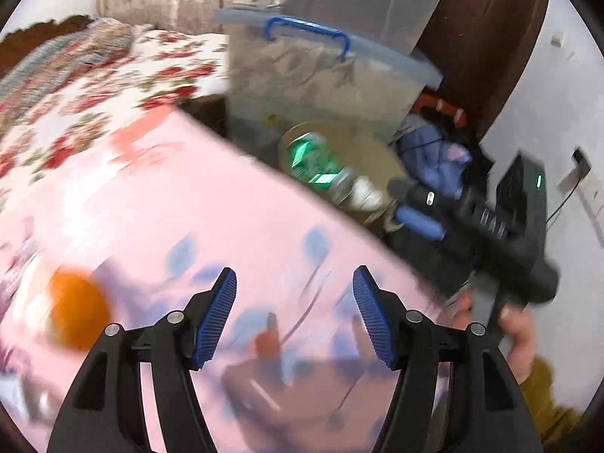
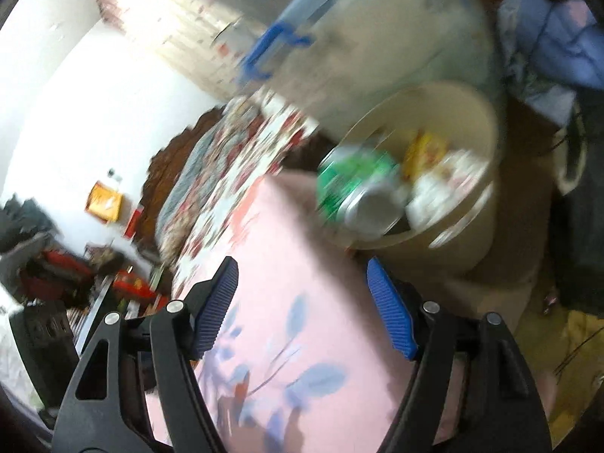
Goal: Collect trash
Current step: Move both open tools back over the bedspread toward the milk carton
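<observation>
Trash lies in a beige bin (image 2: pixel 487 143) that stands just past the far edge of the pink sheet (image 2: pixel 302 302): a green can (image 2: pixel 351 185), with a yellow wrapper (image 2: pixel 424 153) and white crumpled paper (image 2: pixel 441 192) to its right. Left of the bin, an orange ball (image 1: pixel 77 311) rests on the pink sheet. The left gripper (image 1: pixel 294 313) hangs over the sheet, jaws apart and empty. Beside the bin, the right gripper (image 2: pixel 304 302) also stands spread with nothing between its pads. A clear storage box (image 1: pixel 321 71) stands behind the bin.
</observation>
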Tool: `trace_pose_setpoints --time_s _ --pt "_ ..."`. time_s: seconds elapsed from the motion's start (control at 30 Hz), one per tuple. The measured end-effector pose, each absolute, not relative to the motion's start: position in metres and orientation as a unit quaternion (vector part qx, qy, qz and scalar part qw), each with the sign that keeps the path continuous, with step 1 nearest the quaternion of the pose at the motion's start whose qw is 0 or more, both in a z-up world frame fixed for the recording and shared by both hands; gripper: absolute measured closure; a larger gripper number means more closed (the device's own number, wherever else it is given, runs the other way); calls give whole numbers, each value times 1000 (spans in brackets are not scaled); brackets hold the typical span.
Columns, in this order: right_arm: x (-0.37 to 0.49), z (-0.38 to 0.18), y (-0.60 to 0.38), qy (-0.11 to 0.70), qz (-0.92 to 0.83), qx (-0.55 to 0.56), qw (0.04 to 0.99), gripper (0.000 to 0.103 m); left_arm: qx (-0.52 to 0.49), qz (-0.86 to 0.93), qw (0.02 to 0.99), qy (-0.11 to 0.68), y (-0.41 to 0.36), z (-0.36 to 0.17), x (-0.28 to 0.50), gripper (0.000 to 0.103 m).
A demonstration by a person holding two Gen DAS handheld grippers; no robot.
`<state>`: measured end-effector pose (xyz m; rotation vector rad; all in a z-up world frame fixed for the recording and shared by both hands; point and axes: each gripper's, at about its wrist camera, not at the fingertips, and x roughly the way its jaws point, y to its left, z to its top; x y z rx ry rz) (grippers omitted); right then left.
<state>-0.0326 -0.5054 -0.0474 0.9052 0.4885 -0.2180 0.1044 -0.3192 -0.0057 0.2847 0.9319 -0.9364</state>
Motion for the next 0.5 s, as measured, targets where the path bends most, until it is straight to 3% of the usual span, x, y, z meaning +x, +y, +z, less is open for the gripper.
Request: trace_pose_setpoints --time_s 0.5 --pt "11 -67 -301 367 25 331 869 31 46 -189 869 456 -63 -30 96 37"
